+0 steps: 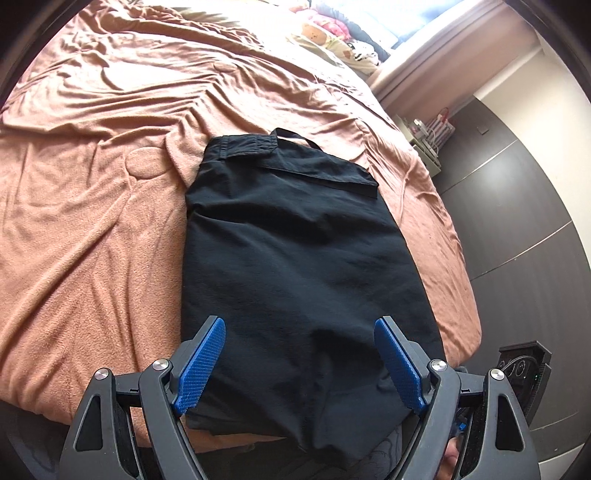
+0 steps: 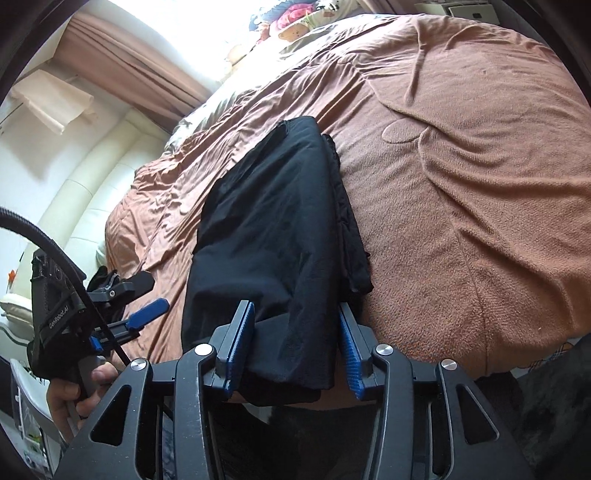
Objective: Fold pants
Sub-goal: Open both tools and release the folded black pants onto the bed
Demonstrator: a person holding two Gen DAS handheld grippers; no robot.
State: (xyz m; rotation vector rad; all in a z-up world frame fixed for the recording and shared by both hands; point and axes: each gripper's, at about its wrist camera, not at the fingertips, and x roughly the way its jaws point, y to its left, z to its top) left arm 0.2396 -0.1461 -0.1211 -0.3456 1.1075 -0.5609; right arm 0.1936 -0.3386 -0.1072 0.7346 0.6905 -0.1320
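Note:
Black pants (image 1: 288, 240) lie folded into a long narrow stack on the brown blanket (image 1: 92, 221), waistband at the far end and the near end at the bed's edge. My left gripper (image 1: 300, 325) hovers over the near end, jaws wide open with nothing clamped. In the right wrist view the pants (image 2: 266, 229) run away from me, a lower layer sticking out along their right side. My right gripper (image 2: 295, 314) is open, its blue pads (image 2: 243, 325) on either side of the near end without pinching it. A hand (image 2: 74, 391) holds the left gripper (image 2: 147, 310) at the left.
The blanket (image 2: 461, 203) covers the whole bed in rumpled folds. Pillows and soft toys (image 1: 332, 33) lie at the head under a bright window. Dark floor (image 1: 517, 221) and a small stand (image 1: 428, 144) are right of the bed; a cream padded seat (image 2: 85, 184) stands beyond it.

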